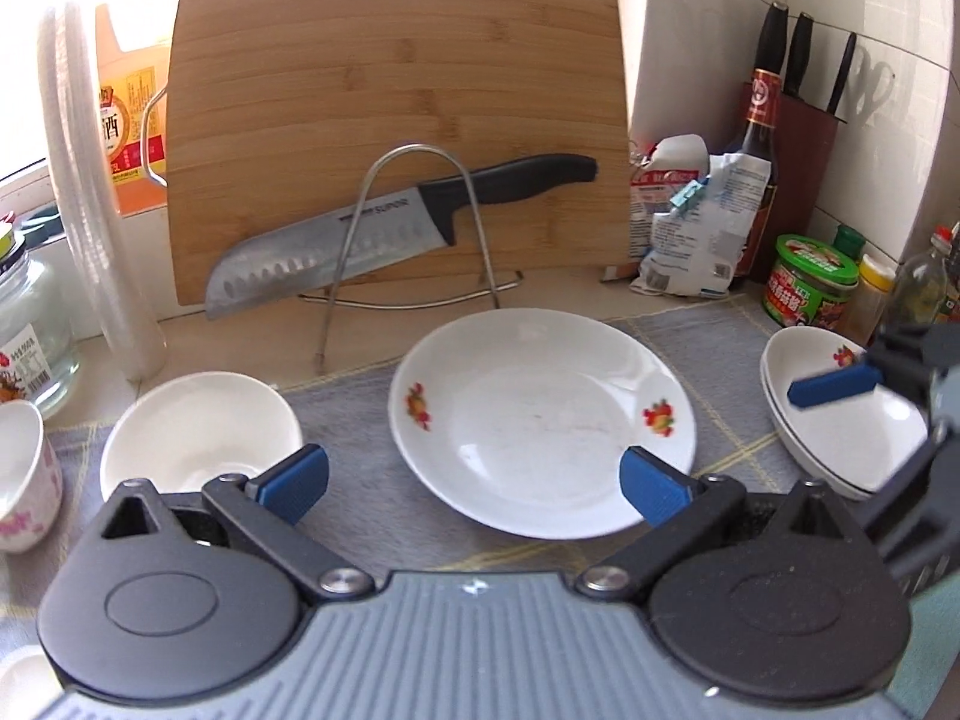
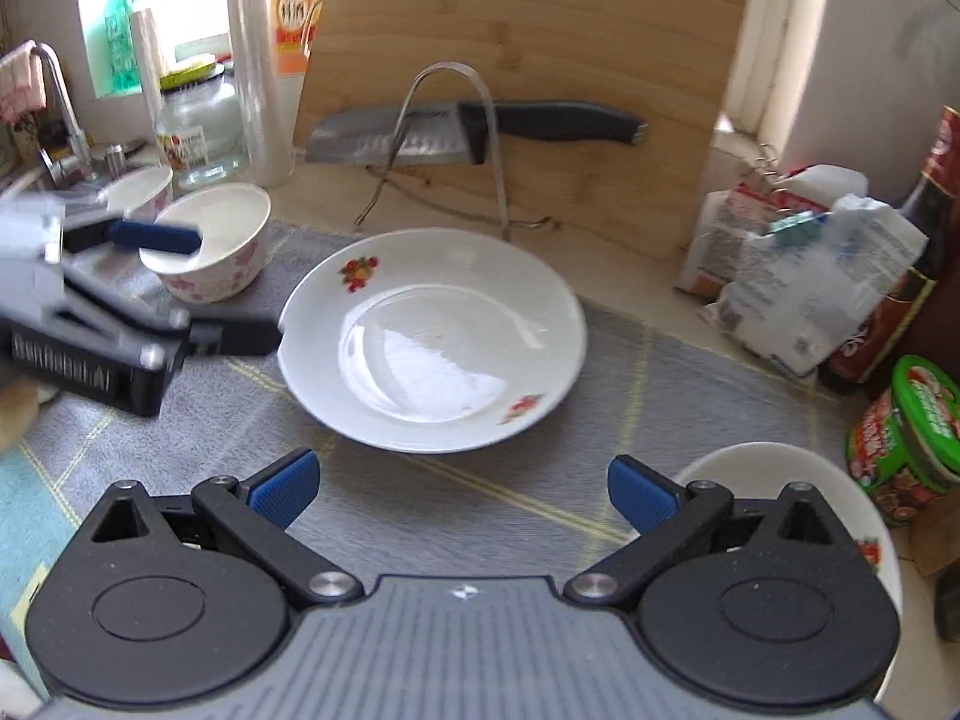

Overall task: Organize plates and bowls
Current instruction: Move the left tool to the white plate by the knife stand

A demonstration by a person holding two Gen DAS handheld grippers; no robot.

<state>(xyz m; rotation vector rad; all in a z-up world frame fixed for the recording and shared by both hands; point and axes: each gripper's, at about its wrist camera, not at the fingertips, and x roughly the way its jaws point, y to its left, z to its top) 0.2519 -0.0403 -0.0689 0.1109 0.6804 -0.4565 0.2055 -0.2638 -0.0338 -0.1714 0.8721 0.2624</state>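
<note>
A white plate with fruit prints (image 1: 543, 420) (image 2: 432, 339) lies on the grey mat in the middle. My left gripper (image 1: 474, 486) is open and empty just in front of it; in the right wrist view it shows at the left (image 2: 198, 294), by the plate's left rim. A white bowl with pink flowers (image 1: 201, 435) (image 2: 210, 249) stands left of the plate, and a second such bowl (image 1: 18, 474) (image 2: 141, 192) further left. Stacked white bowls (image 1: 840, 414) (image 2: 780, 480) stand at the right. My right gripper (image 2: 462, 492) is open and empty; it shows over the stacked bowls in the left wrist view (image 1: 840, 420).
A wooden cutting board (image 1: 396, 138) leans on the back wall with a knife (image 1: 384, 228) on a wire rack (image 1: 414, 252) before it. Bags (image 1: 690, 222), a sauce bottle (image 1: 756, 162), a green-lidded jar (image 1: 810, 282) and a knife block stand at the right. A glass jar (image 1: 30, 330) stands at the left.
</note>
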